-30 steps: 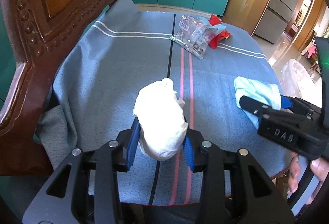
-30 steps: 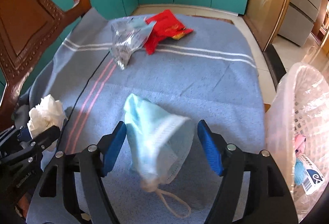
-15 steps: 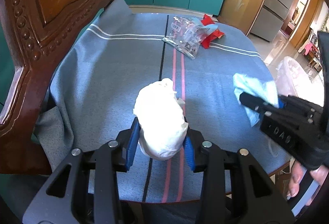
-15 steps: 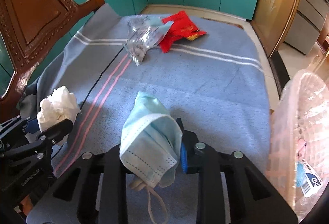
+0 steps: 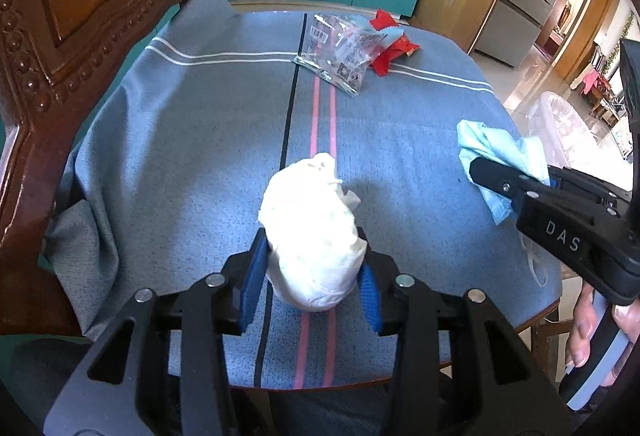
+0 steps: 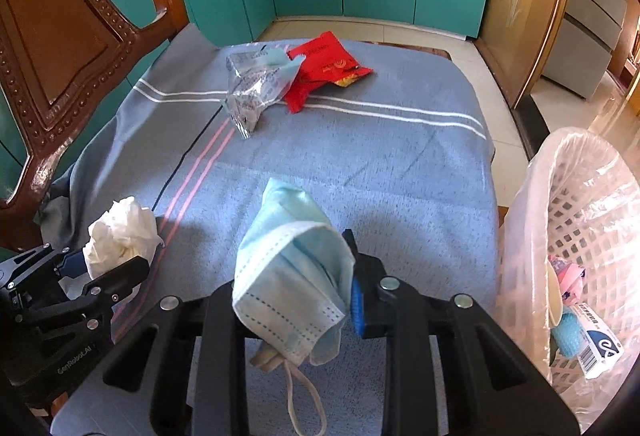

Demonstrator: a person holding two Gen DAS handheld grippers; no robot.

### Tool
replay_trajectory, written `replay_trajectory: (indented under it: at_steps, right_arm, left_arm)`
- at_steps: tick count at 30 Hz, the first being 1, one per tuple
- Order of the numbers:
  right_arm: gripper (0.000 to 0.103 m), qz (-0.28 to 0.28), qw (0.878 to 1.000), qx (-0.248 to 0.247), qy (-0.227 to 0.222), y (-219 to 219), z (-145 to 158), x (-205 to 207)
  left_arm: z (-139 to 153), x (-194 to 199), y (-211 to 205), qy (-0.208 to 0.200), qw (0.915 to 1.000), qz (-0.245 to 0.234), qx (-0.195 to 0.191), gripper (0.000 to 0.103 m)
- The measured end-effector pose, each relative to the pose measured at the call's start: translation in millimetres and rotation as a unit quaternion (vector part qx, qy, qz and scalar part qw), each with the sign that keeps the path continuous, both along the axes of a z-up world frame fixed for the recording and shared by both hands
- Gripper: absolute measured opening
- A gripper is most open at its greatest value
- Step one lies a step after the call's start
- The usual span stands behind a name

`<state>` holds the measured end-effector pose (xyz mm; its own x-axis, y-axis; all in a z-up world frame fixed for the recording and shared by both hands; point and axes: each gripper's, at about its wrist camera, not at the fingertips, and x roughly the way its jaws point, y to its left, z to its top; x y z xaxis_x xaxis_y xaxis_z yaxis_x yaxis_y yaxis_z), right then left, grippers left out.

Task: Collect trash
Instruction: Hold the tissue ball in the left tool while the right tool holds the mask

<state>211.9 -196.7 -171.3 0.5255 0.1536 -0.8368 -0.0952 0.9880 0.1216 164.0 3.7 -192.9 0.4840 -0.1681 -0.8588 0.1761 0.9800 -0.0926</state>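
Observation:
A crumpled white tissue wad [image 5: 312, 232] sits between the blue pads of my left gripper [image 5: 312, 288], just above the blue cloth. The jaws are opening slightly, and both pads still touch the wad. My right gripper [image 6: 296, 296] is shut on a light-blue face mask [image 6: 292, 276], whose ear loop hangs down below the jaws. In the left wrist view the mask [image 5: 492, 152] and the right gripper [image 5: 504, 180] are at the right. A clear plastic wrapper [image 6: 256, 88] and a red packet [image 6: 324, 68] lie at the far end of the table.
A lined white plastic basket [image 6: 580, 216] holding some rubbish stands off the table's right edge. A carved wooden chair [image 5: 60, 36] rises on the left. The blue striped cloth [image 5: 200, 140] covers the table. Teal cabinets stand behind. A person's hand [image 5: 592, 332] holds the right gripper.
The right gripper closed from wide open onto the face mask and lifted it off the cloth. The left gripper stayed in place around the tissue wad.

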Motion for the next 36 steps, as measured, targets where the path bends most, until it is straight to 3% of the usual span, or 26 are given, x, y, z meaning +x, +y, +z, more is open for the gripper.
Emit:
replay_trajectory:
  at_steps: [5, 8, 18, 36]
  right_arm:
    - [0.027, 0.000, 1.000, 0.002, 0.006, -2.4, -4.5, 1.9]
    - [0.027, 0.000, 1.000, 0.002, 0.010, -3.9, -6.0, 3.3]
    - [0.027, 0.001, 1.000, 0.003, 0.018, -2.4, -12.0, 6.4]
    - [0.027, 0.007, 1.000, 0.003, 0.016, 1.9, -10.9, 3.8]
  left_arm:
    - [-1.3, 6.5, -4.1, -0.001, 1.0000, -0.004, 0.006, 0.056]
    - [-4.4, 10.5, -6.7, 0.002, 0.9999, -0.007, 0.014, 0.056]
    - [-10.4, 12.8, -5.5, 0.008, 0.9998, -0.008, 0.014, 0.043]
    - [6.4, 6.4, -1.9, -0.013, 0.9998, 0.009, 0.016, 0.042]
